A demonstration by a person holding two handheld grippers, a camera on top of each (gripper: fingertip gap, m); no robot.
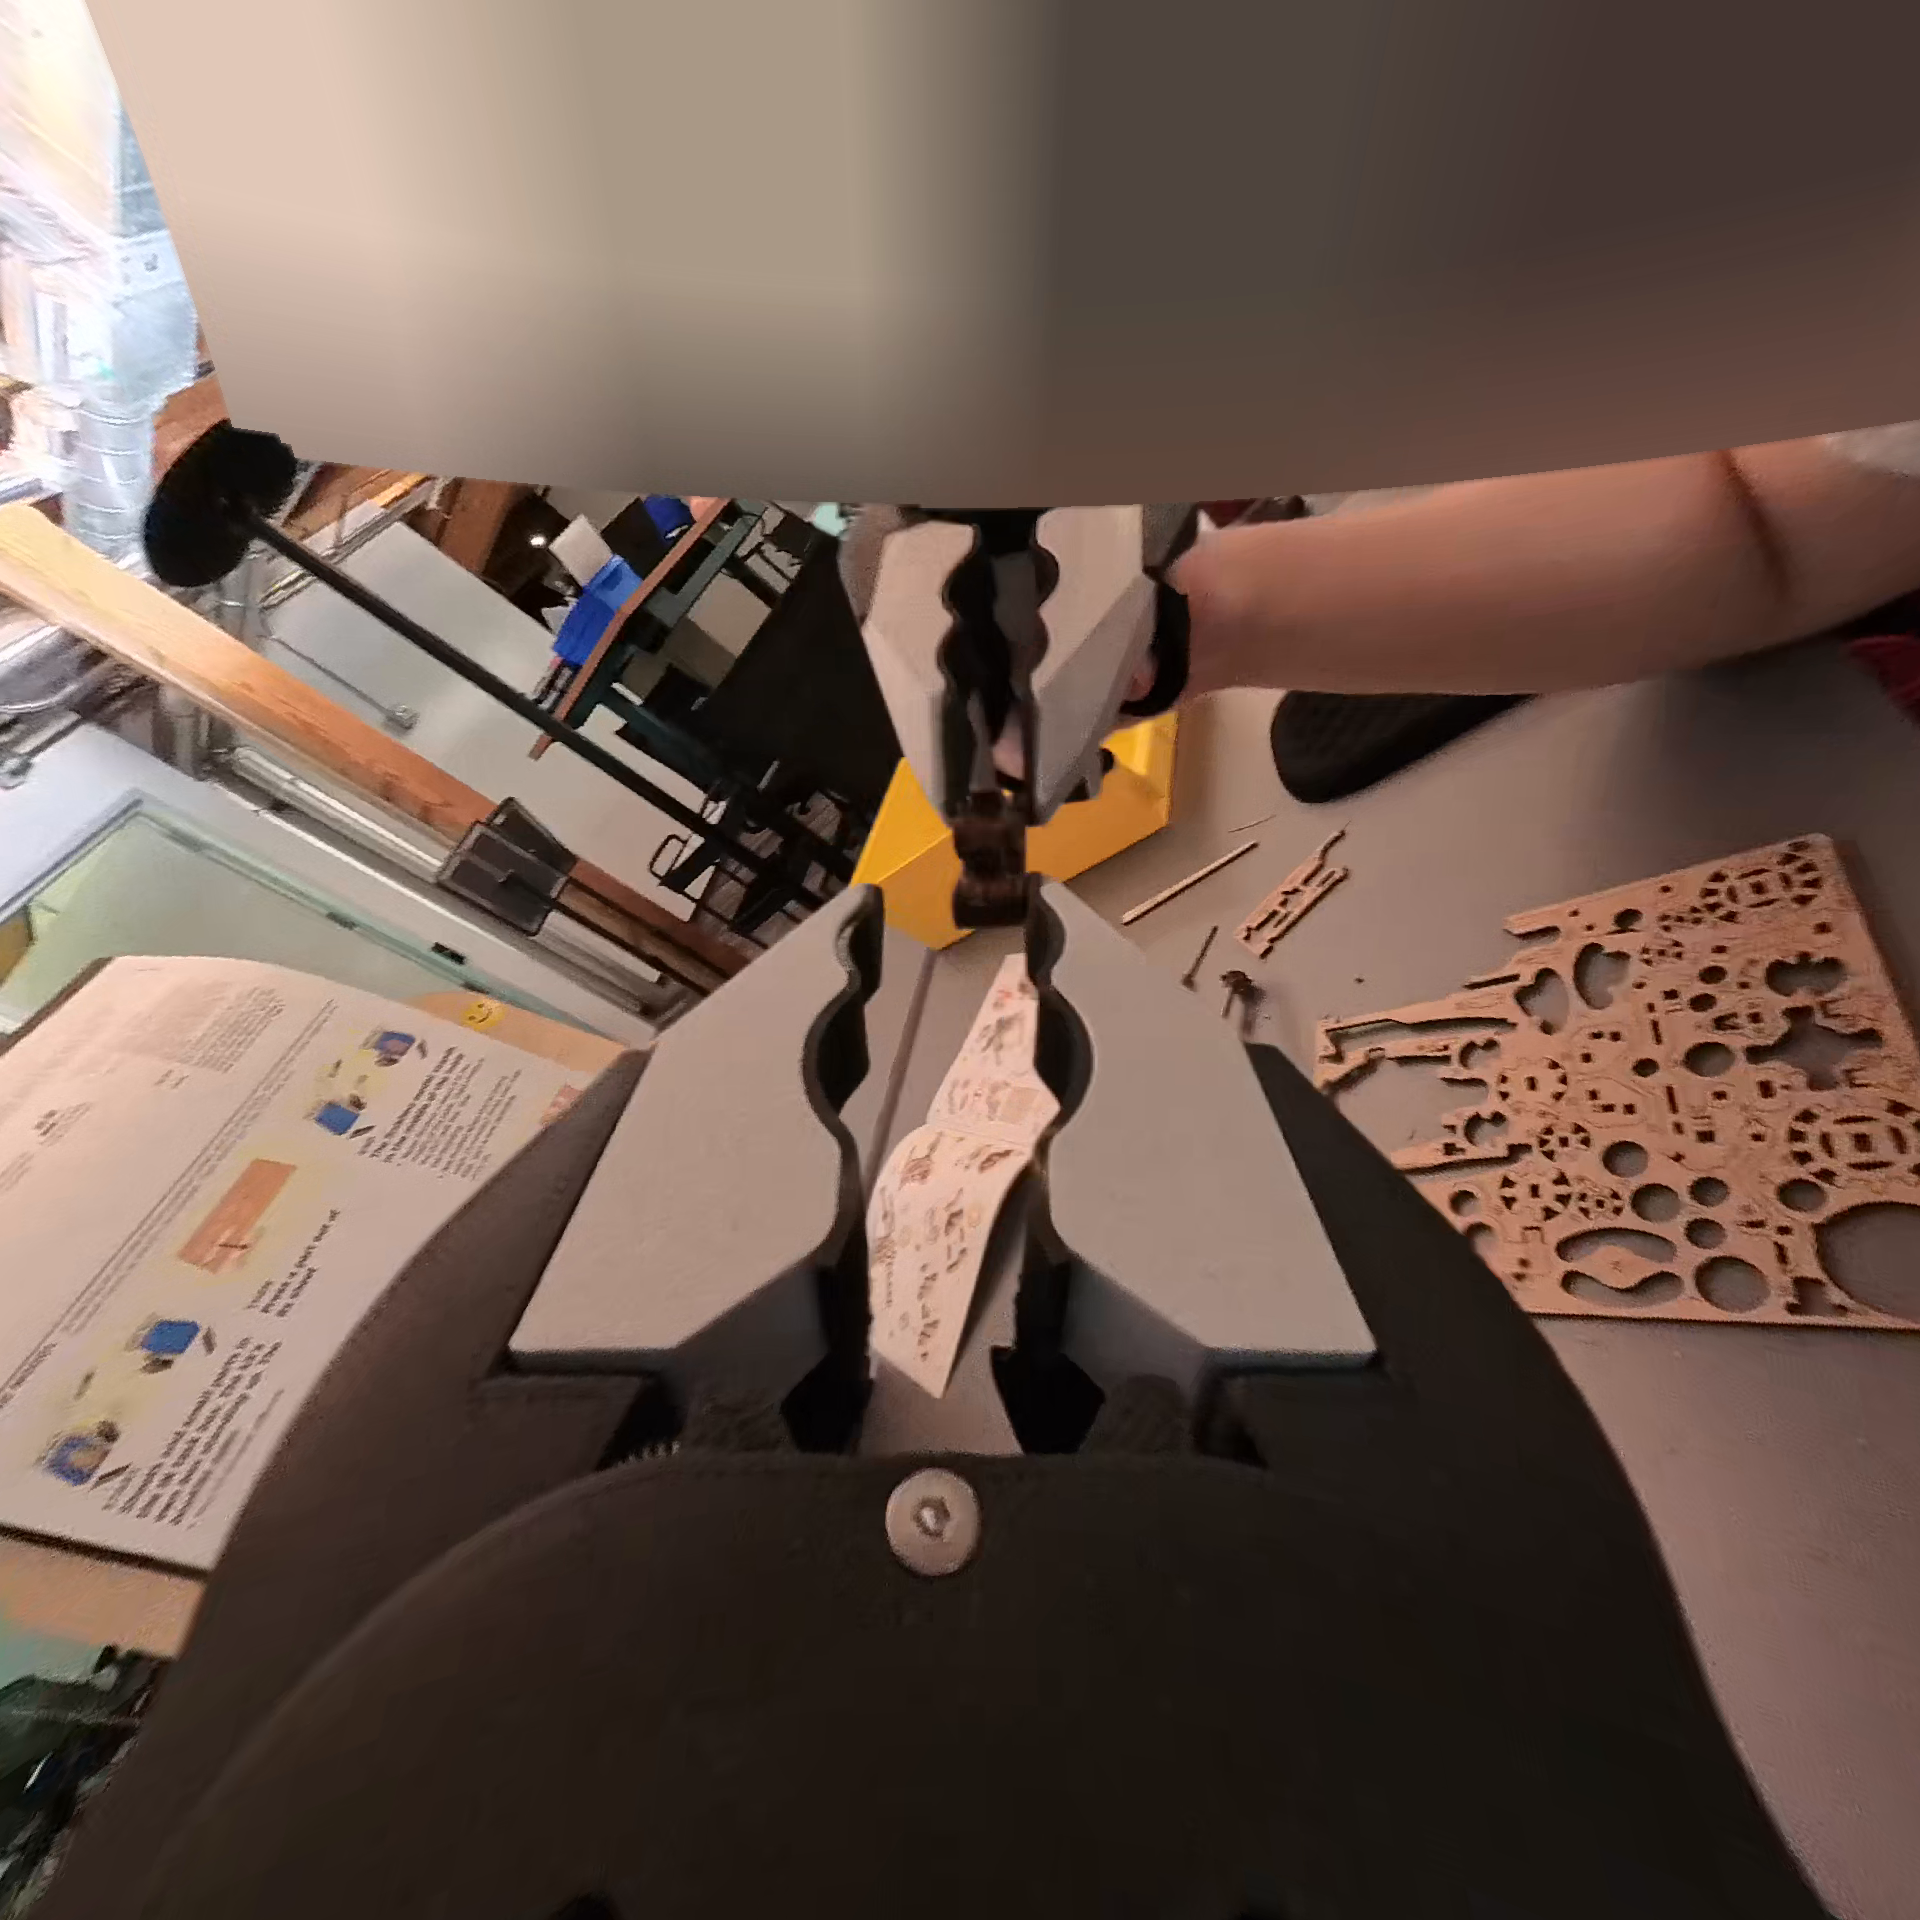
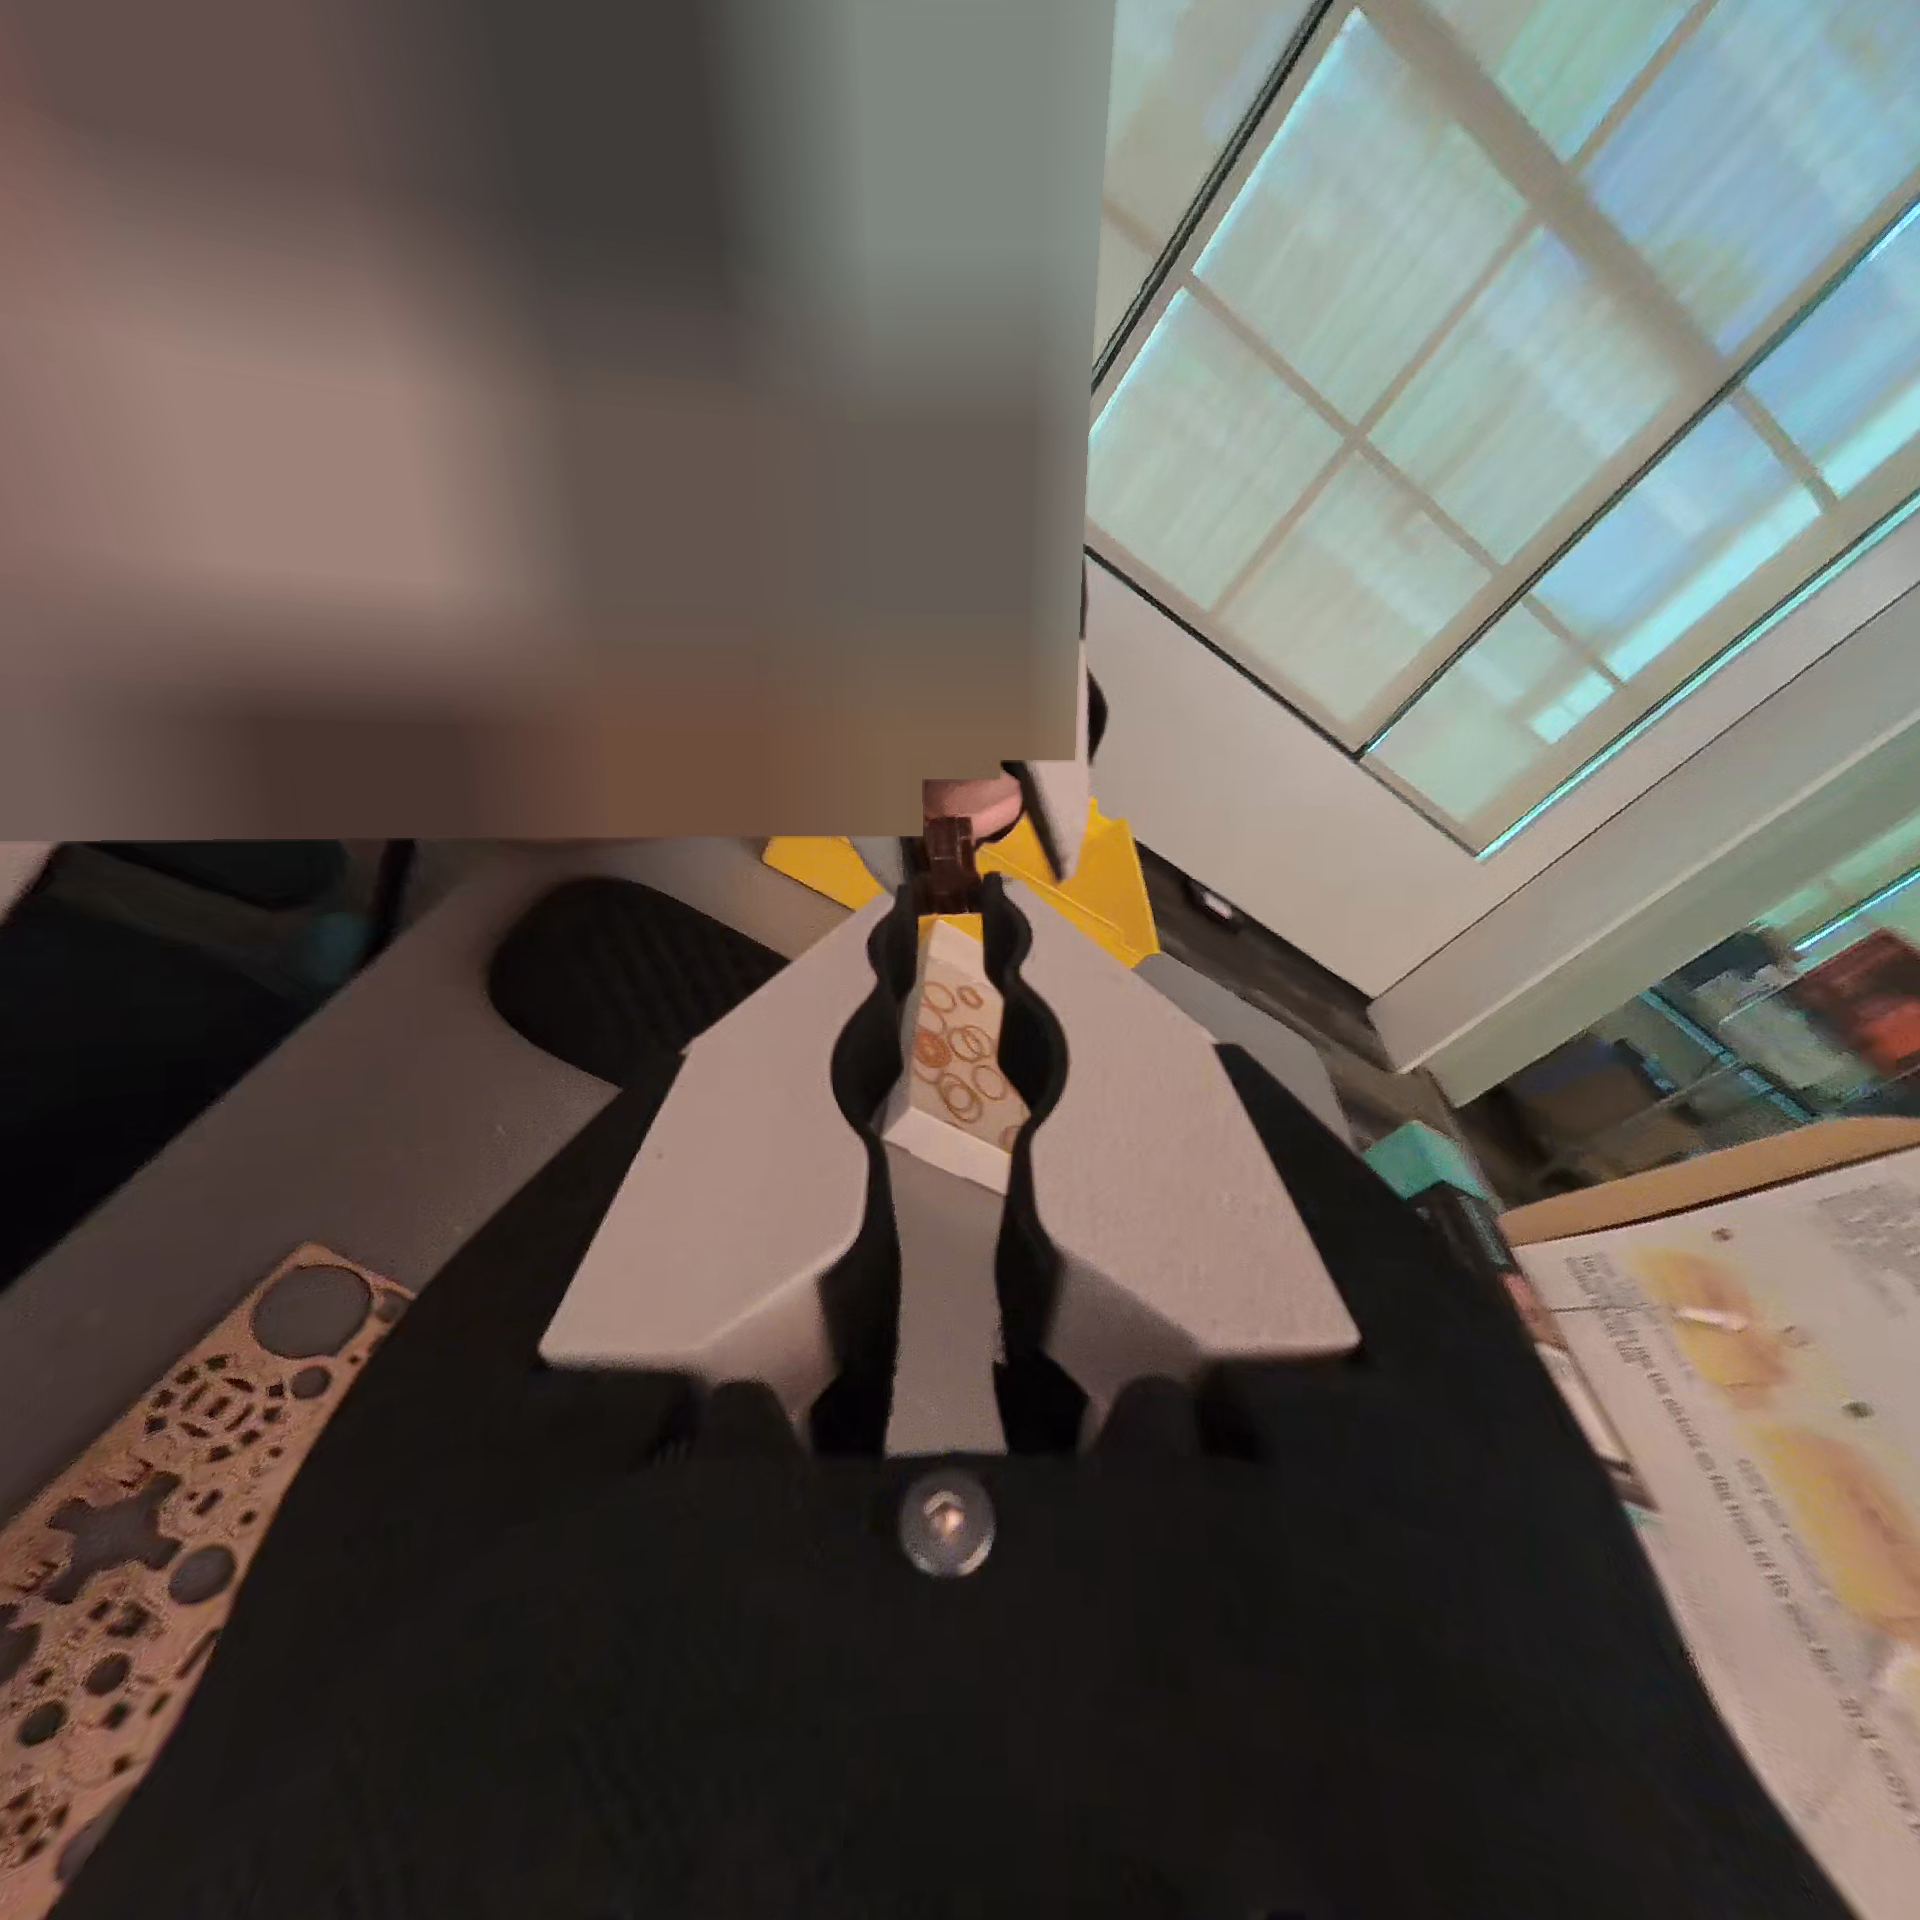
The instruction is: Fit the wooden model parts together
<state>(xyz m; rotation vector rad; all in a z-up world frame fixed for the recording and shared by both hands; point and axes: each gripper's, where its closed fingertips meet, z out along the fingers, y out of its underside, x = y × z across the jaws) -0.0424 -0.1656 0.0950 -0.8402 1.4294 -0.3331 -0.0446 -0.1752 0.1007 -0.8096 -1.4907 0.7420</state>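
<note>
A small dark wooden part (image 1: 985, 862) hangs in the air over the grey table (image 1: 1558, 831). My right gripper (image 1: 987, 795) comes in from the far side, shut on the part's upper end. In the right wrist view its tips (image 2: 951, 896) pinch the same part (image 2: 948, 857). My left gripper (image 1: 956, 906) stands with its jaws apart, wider than the part. The part's lower end sits between its tips, against the right-hand finger (image 1: 1049, 935). One grey finger of the left gripper (image 2: 1049, 821) shows past the part in the right wrist view; the rest is hidden.
A wooden sheet with several cut-outs (image 1: 1662, 1091) lies to the right, with a sheet scrap (image 1: 1294, 899) and a thin stick (image 1: 1190, 883) beyond it. A small booklet (image 1: 966, 1174) lies below the grippers, a large instruction page (image 1: 208, 1195) to the left, and a yellow box (image 1: 1091, 842) and black mesh pad (image 1: 1382, 748) behind. The tips of both grippers are at nearly the same place.
</note>
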